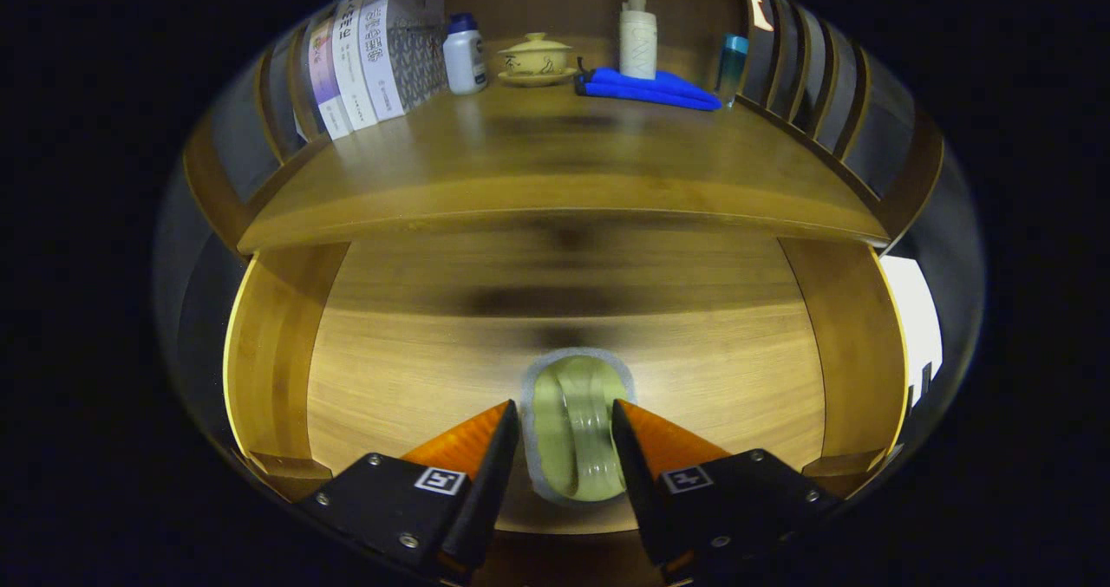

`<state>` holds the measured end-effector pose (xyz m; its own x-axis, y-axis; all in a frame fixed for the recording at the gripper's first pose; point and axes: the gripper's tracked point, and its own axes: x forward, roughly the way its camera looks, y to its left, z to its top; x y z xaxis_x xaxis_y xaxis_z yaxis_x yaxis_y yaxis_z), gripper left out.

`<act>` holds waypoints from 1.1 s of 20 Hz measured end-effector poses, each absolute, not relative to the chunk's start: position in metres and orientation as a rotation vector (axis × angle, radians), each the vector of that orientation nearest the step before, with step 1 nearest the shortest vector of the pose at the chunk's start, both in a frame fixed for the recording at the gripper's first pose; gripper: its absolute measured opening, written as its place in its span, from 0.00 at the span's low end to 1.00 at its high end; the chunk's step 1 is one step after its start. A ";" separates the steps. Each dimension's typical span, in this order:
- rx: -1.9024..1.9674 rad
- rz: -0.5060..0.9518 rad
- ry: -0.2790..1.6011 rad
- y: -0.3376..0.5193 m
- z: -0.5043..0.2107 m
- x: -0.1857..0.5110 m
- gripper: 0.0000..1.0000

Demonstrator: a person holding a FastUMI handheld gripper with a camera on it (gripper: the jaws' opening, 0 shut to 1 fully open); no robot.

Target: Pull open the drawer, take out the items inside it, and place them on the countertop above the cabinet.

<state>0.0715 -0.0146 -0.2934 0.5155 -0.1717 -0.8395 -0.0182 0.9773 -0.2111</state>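
A wooden drawer front [416, 370] faces me below the countertop [555, 179]. A pale green arched handle [579, 427] on an oval plate sits at its middle. My gripper [565, 407] straddles this handle, one finger close on each side. The right finger reaches the handle's edge, and a thin strip of plate shows beside the left finger. Whether both fingers press on the handle is unclear. The drawer's inside is hidden.
At the back of the countertop stand several books [373, 54], a white bottle with a blue cap [464, 54], a lidded yellow tea bowl [535, 58], a white pump bottle [637, 36] on a folded blue cloth [650, 91], and a teal container [733, 62]. Slatted wooden sides [815, 75] flank the countertop.
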 end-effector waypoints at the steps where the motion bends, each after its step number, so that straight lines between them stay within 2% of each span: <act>1: -0.209 -0.089 1.035 -0.016 -0.297 0.070 0.63; 6: -0.202 -0.075 1.000 -0.015 -0.293 0.071 0.20; 7: -0.207 -0.082 0.993 -0.017 -0.294 0.067 0.18; 15: -0.264 -0.075 0.834 -0.002 -0.239 0.055 0.16; 22: -0.172 -0.041 0.608 0.030 -0.145 0.102 0.16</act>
